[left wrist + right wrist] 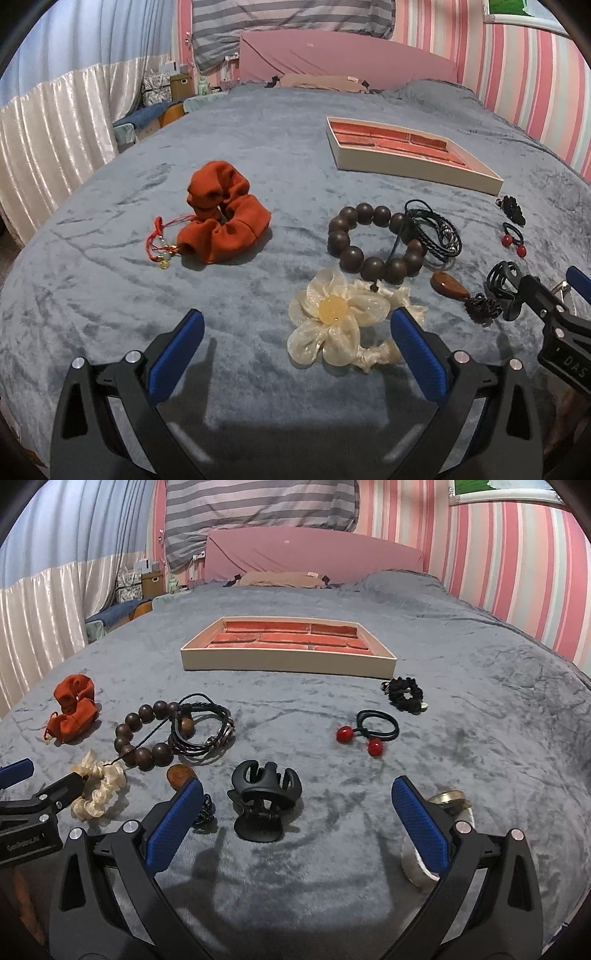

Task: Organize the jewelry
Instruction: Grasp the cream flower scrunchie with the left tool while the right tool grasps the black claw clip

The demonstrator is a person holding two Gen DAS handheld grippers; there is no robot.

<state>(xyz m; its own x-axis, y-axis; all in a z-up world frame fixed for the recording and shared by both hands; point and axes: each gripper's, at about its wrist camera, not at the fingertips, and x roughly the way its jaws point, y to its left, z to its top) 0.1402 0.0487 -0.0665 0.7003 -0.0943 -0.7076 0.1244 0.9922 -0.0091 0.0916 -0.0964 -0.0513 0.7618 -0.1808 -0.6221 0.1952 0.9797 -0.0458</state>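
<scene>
Lying on grey bedspread, before one jewelry tray: two scrunchies, one wooden bead bracelet, one claw clip. Left gripper and right gripper hovering, fingers spread, grasping nothing

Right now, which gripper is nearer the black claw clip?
Right. The right gripper is open with the black claw clip lying just ahead between its fingers. The left gripper is open over the cream flower scrunchie, off to the clip's left.
</scene>
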